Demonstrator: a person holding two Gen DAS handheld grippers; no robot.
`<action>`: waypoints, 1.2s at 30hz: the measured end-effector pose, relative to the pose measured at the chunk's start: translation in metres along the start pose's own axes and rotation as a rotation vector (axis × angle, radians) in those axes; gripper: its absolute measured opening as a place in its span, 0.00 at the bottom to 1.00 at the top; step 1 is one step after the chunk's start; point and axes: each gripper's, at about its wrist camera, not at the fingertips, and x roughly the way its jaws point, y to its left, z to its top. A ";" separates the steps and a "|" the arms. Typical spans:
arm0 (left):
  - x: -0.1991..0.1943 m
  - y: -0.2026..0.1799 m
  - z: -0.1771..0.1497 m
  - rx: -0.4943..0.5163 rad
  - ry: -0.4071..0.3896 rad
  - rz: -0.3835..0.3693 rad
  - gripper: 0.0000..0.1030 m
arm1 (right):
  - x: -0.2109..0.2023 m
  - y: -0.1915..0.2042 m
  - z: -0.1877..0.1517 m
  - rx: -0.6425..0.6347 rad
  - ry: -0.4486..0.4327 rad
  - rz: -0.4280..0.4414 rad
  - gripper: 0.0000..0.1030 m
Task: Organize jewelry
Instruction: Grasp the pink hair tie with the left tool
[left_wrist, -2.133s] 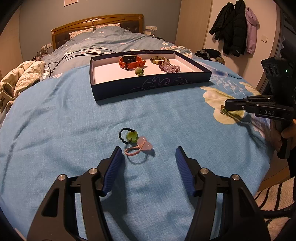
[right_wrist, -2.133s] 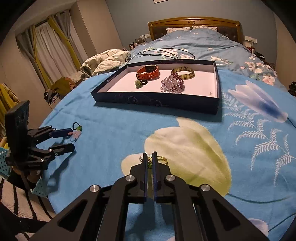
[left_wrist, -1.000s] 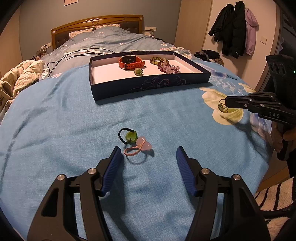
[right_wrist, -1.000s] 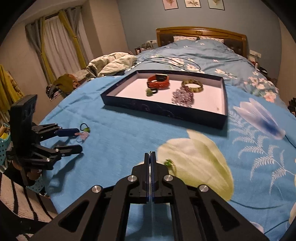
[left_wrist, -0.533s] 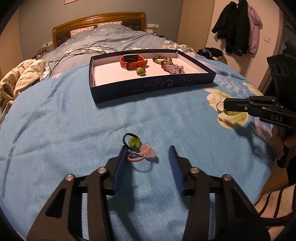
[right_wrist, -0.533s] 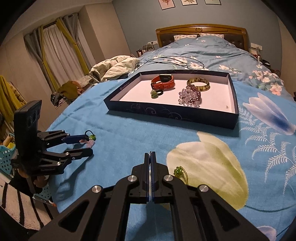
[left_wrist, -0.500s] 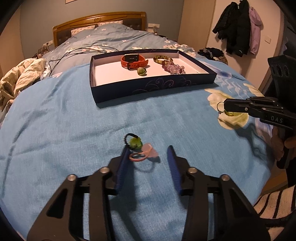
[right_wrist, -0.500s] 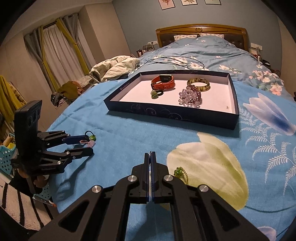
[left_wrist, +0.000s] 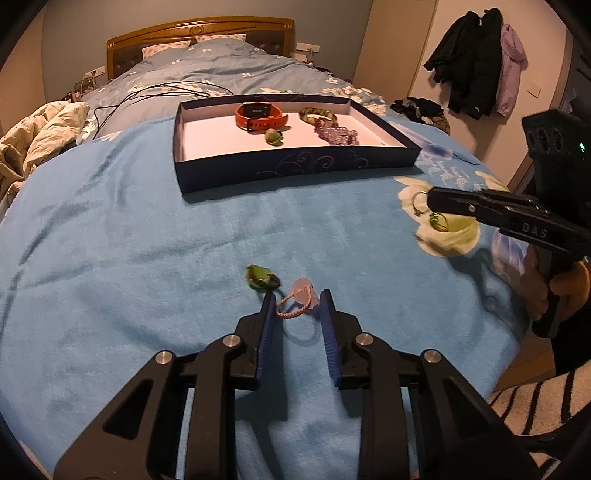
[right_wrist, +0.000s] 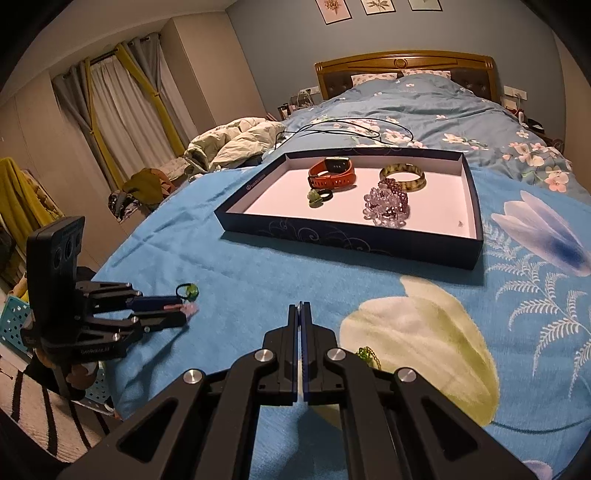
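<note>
Gripping: your left gripper (left_wrist: 295, 301) has just been closing its jaws around the pink braided bracelet (left_wrist: 293, 306) on the blue blanket (left_wrist: 129, 240); the blue pads stand just beside the loop on both sides, and you cannot tell from either view whether they press on it yet.
Pink charm: the pale pink stone (left_wrist: 303, 291) on that bracelet lies between the 2 fingertips, toward the right one.
Green piece: a green stone on a black cord (left_wrist: 260, 277) lies on the blanket just beyond your left fingertip, apart from the pads.
Right gripper: your right gripper (right_wrist: 300, 305) has its jaws fully together, raised above the blanket; in the left wrist view a thin ring and green pendant (left_wrist: 428, 212) hang from its tip.
Right hand: your hand (left_wrist: 554, 291) wraps the handle at the bed's edge.
Tray: the dark blue box lid (right_wrist: 351, 243) sits on the blanket well beyond both grippers.
Tray contents: 1 orange watch (right_wrist: 332, 171), 1 mottled bangle (right_wrist: 402, 177), 1 cluster of purple beads (right_wrist: 386, 203), and 1 small green charm with a black ring (right_wrist: 319, 197).
</note>
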 end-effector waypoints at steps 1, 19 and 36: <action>-0.001 -0.002 0.001 0.004 -0.004 -0.007 0.23 | -0.001 0.000 0.000 0.002 -0.003 0.004 0.00; -0.010 -0.007 0.012 0.066 -0.056 -0.042 0.28 | -0.004 -0.004 0.012 0.012 -0.034 0.032 0.00; 0.020 -0.009 0.017 0.072 0.016 -0.004 0.14 | 0.001 -0.006 0.013 0.017 -0.034 0.038 0.00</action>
